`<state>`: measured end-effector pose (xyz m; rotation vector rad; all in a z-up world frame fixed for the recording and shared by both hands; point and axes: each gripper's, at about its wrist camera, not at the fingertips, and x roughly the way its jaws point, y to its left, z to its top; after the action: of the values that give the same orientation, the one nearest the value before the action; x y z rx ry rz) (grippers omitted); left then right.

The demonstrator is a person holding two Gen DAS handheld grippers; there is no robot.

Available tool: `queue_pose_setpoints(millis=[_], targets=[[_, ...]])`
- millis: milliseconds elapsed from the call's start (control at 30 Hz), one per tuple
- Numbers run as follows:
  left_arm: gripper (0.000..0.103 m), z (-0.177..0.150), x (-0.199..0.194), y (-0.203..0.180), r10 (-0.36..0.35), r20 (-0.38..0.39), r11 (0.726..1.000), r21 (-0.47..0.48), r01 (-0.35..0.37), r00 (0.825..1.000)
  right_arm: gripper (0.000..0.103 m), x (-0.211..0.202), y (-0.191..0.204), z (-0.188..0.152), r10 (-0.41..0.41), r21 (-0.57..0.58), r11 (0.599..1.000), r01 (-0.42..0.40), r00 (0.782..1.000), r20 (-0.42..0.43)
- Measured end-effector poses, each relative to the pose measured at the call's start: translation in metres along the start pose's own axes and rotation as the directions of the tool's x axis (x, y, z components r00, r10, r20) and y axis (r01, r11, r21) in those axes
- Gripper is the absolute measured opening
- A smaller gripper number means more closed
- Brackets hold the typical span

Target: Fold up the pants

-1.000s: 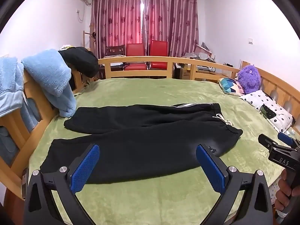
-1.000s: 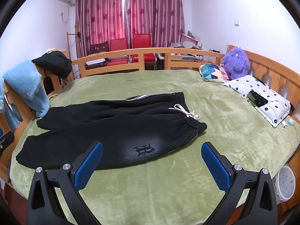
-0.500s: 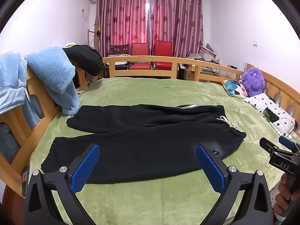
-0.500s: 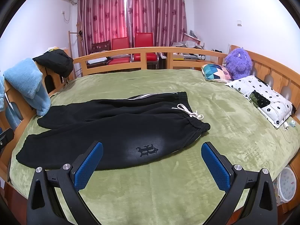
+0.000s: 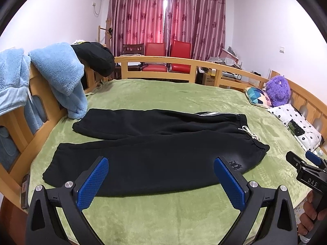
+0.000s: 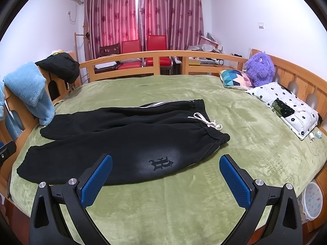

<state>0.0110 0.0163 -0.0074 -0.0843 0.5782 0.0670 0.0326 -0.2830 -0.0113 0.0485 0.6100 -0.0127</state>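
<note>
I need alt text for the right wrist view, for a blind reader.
Black pants lie flat and unfolded on a green blanket covering a wooden-railed bed, waistband to the right. The open right tongs hover at the near edge, touching nothing.

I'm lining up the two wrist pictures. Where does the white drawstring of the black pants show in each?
Left wrist: white drawstring right of centre, at the waistband of the black pants.
Right wrist: white drawstring at centre, slightly right.
Shared landmark: purple plush toy by the headboard.

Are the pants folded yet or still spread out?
Spread flat, unfolded: black pants lie on the green blanket, both legs side by side, waistband right.
</note>
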Motion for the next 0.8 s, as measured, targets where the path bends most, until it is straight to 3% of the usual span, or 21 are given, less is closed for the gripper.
queue_pose_setpoints(millis=[800], targets=[[0.103,-0.0012,0.0062,0.0036,-0.007,-0.005,1.0,-0.014,0.007,1.0,0.103,0.0038,0.0079,-0.0007,0.001,-0.007,1.0,-0.001,1.0,-0.003]])
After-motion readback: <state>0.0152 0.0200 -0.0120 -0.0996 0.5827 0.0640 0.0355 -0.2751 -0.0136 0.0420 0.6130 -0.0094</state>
